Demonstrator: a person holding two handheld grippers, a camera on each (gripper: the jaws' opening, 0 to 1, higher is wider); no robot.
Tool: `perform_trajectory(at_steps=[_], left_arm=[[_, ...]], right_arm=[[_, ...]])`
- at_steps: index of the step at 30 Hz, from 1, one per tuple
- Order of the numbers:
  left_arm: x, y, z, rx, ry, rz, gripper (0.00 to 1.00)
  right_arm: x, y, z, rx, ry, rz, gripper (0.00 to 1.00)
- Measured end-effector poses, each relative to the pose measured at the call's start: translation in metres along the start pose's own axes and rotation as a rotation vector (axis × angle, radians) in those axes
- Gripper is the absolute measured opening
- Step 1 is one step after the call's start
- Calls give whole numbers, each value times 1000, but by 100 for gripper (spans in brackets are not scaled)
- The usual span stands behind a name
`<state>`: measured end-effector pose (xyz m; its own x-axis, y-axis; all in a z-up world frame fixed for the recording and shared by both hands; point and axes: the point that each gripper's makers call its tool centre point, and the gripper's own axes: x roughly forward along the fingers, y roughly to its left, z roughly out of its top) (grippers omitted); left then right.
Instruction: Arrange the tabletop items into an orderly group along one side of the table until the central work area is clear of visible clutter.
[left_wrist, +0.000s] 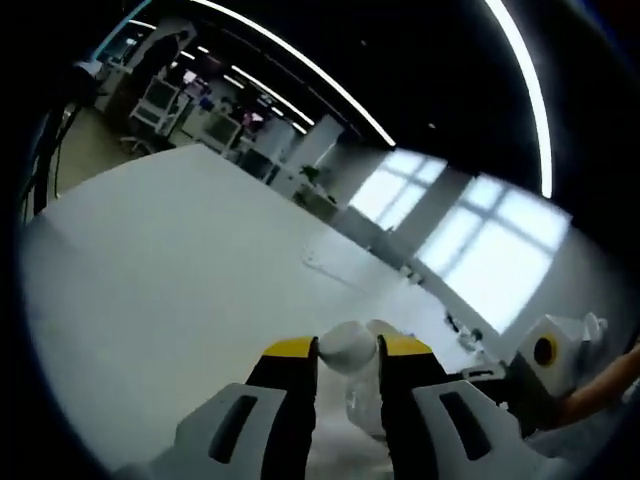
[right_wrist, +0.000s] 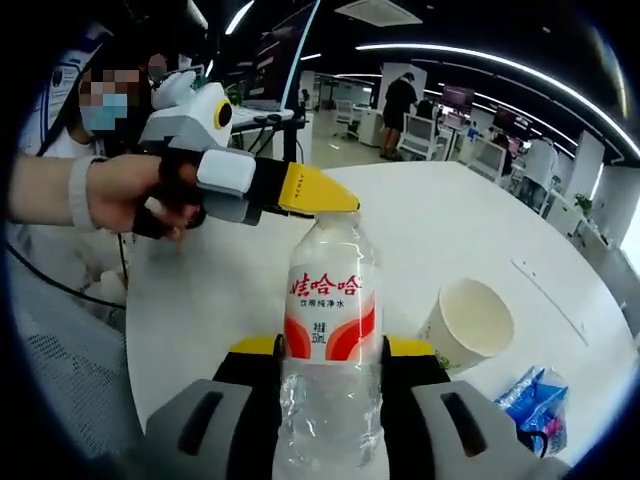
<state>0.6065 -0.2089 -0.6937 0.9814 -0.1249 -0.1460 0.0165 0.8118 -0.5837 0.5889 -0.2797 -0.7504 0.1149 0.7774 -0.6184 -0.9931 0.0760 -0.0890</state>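
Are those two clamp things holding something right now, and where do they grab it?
Yes, both hold one clear plastic water bottle with a red-and-white label. The right gripper clamps its body at the label; the left gripper closes on its white cap.

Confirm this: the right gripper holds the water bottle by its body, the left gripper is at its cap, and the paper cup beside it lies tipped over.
Wrong on the cup. The right gripper view shows the paper cup standing upright, mouth open upward. The rest holds: right gripper on the water bottle, left gripper at its cap.
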Motion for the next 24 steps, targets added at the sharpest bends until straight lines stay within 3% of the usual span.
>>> perform_trajectory(at_steps=[9, 12, 19, 24], left_arm=[[-2, -19, 25, 210, 3, -21, 20], [-1, -22, 29, 240, 7, -23, 20], [0, -34, 40, 411, -5, -37, 20], [2, -41, 44, 481, 1, -54, 20]], right_arm=[[5, -2, 12, 35, -47, -13, 34], [6, -1, 16, 48, -61, -15, 34], [13, -6, 22, 77, -79, -25, 34], [16, -7, 24, 100, -90, -30, 34]])
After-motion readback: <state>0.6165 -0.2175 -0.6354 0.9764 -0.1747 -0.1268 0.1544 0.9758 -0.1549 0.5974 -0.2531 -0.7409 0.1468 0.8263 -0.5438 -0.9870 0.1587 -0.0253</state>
